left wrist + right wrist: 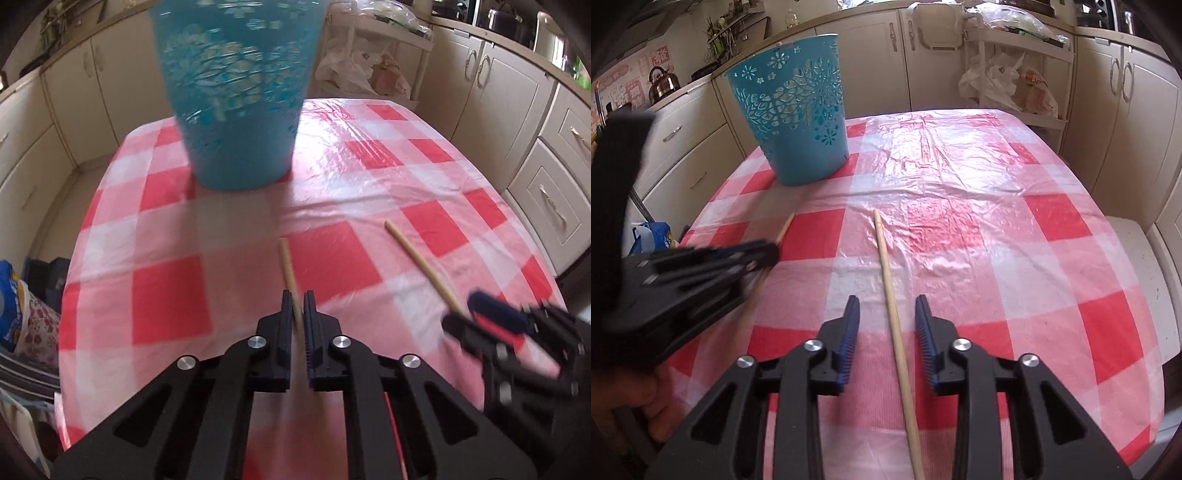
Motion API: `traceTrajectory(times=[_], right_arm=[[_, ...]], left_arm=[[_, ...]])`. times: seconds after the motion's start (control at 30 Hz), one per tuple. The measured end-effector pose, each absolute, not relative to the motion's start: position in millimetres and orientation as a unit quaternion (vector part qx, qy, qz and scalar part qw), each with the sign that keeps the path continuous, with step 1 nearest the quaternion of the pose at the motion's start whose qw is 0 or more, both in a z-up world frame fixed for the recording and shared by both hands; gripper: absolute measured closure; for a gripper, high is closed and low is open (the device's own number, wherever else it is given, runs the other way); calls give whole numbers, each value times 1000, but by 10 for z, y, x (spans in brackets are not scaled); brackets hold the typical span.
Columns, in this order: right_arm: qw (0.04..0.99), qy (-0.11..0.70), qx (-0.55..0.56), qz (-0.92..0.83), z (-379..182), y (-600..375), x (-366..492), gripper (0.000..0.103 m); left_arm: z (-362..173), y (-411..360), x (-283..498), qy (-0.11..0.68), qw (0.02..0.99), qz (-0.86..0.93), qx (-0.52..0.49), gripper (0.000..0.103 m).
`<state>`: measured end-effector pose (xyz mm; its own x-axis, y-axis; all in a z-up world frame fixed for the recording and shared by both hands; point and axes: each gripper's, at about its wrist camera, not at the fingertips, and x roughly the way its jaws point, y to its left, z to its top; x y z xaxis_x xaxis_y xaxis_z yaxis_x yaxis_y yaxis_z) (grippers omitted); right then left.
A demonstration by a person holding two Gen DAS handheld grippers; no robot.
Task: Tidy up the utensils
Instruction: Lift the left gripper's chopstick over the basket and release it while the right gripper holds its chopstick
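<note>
My left claw point(298, 314) is clenched on one chopstick point(287, 262); my right claw point(886, 325) stands released around the other chopstick point(892, 306). Next I judge: close right, then carry both to the bin point(236, 92) at eleven o'clock on the desk point(997, 240).

Teal basket point(798, 122) (red-checked tablecloth point(960, 229))

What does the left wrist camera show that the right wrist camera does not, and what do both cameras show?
Only the left wrist view shows the left gripper from behind, its jaws closed on a wooden stick.

Only the right wrist view shows the right gripper from behind, open, with the other wooden stick lying between its pads, untouched. It also shows a kettle and the basket's open rim.

Both show the blue basket, the checked tablecloth, both sticks and the cream cabinets.
</note>
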<state>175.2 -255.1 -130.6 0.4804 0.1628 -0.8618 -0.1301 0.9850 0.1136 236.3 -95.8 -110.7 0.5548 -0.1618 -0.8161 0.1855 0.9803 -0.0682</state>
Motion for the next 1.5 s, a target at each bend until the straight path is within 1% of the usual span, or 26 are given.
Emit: traceTrajectory(times=[0.03,0.13,0.27,0.33,0.4,0.47,0.53,0.6,0.63,0.7,0.77,0.93,1.1,1.17,1.27,1.5], right_arm=[[860,504,13,86,-1312,-2539,1772,71],[854,511,-1,98,-1322,-2479,1799,95],[848,518,3,114,-1316,-2441,1800,97],[845,523,5,116,-1327,-2438,1845,96],[844,524,-2,116,-1332,-2424,1891,96],[842,526,-11,119,-1339,-2403,1931,96],[842,525,-23,121,-1342,-2376,1944,96],[843,522,-37,123,-1343,-2344,1932,96],[844,521,-39,124,-1342,-2342,1924,96],[844,520,-30,126,-1343,-2367,1919,97],[843,522,0,130,-1347,-2445,1922,97],[834,521,101,150,-1353,-2660,1935,97],[828,503,175,179,-1311,-2761,1926,97],[827,495,191,187,-1277,-2780,1942,97],[830,493,185,183,-1258,-2776,1947,97],[836,477,190,193,-1173,-2814,1934,97]], left_arm=[[-1106,-858,2274,460,882,-104,4,98],[-1110,-668,2121,459,880,-117,-21,98],[-1108,-537,2040,472,869,-148,-30,97],[-1098,-548,2071,478,865,-153,-25,92],[-1076,-555,2088,477,866,-145,-22,72],[-1068,-572,2122,477,867,-139,-26,65],[-1069,-611,2151,476,869,-136,-23,64],[-1078,-688,2153,472,871,-133,-1,64],[-1082,-736,2145,470,873,-131,16,66],[-1087,-783,2128,466,874,-129,36,89],[-1087,-780,2125,468,873,-132,35,98],[-1041,-757,2045,453,881,-134,32,99],[-813,-759,1939,417,898,-137,43,99],[-705,-771,1917,403,904,-138,47,99],[-580,-780,1898,388,909,-142,49,99],[-428,-793,1875,371,915,-152,39,99]])
